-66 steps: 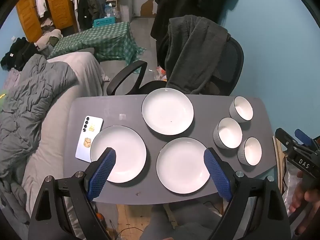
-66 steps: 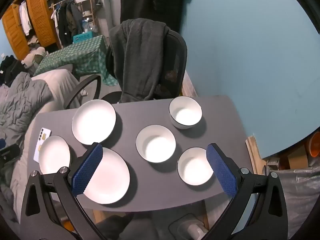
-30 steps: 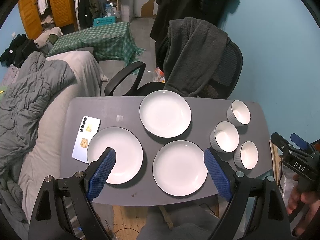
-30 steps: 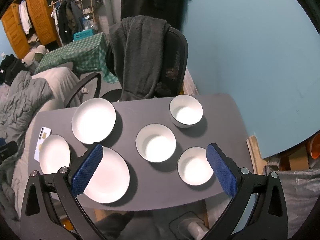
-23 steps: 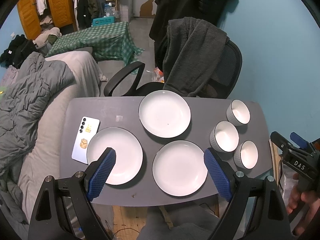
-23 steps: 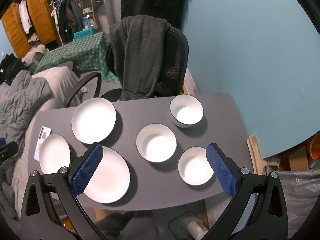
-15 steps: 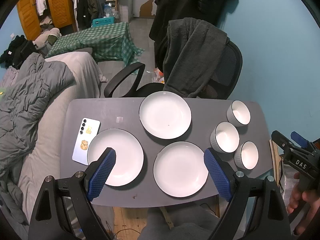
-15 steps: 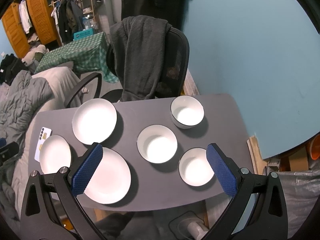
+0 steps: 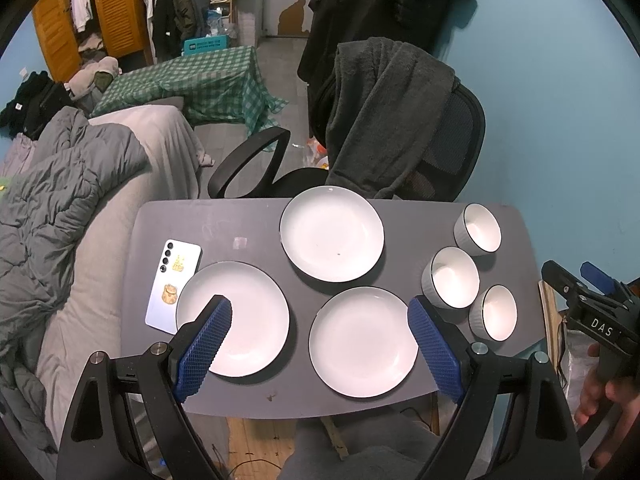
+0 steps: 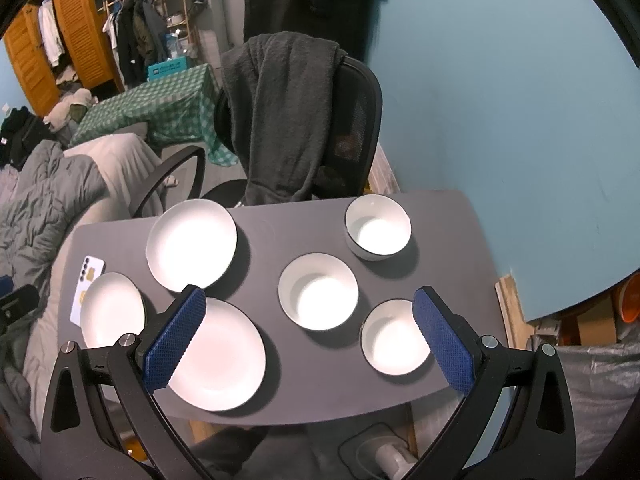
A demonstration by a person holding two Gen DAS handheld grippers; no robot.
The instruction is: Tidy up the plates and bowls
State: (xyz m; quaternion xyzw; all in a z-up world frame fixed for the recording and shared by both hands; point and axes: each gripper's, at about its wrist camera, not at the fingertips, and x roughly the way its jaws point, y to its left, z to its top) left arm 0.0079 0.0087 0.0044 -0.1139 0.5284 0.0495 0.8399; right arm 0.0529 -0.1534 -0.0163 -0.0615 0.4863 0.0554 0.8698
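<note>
Resting on the grey worktop are three white plates and three white bowls, all dark-rimmed and all separate, none stacked. In the left wrist view, the far plate sits toward 12 o'clock of the worktop centre, the left plate toward 8 o'clock and the near plate toward 5 o'clock; the far plate carries one small dark speck, and the other two look bare. The bowls form a cluster at 3 o'clock: far bowl, middle bowl and near bowl. The right wrist view looks down into the bowls and shows nothing in them. A phone lies face down at 9 o'clock, just beside the left plate. The left tool is released, its blue pads spread wide above the left and near plates and gripping nothing. The right tool is likewise released and holds nothing, its pads framing the middle and near bowls. Only the left wrist view shows the right tool from outside, at 3 o'clock past the worktop edge, with a hand on its grip. Only the right wrist view shows the cardboard and grey plastic sheet beside the worktop at 4 o'clock. Both views show an office chair draped with a dark garment at 12 o'clock.
</note>
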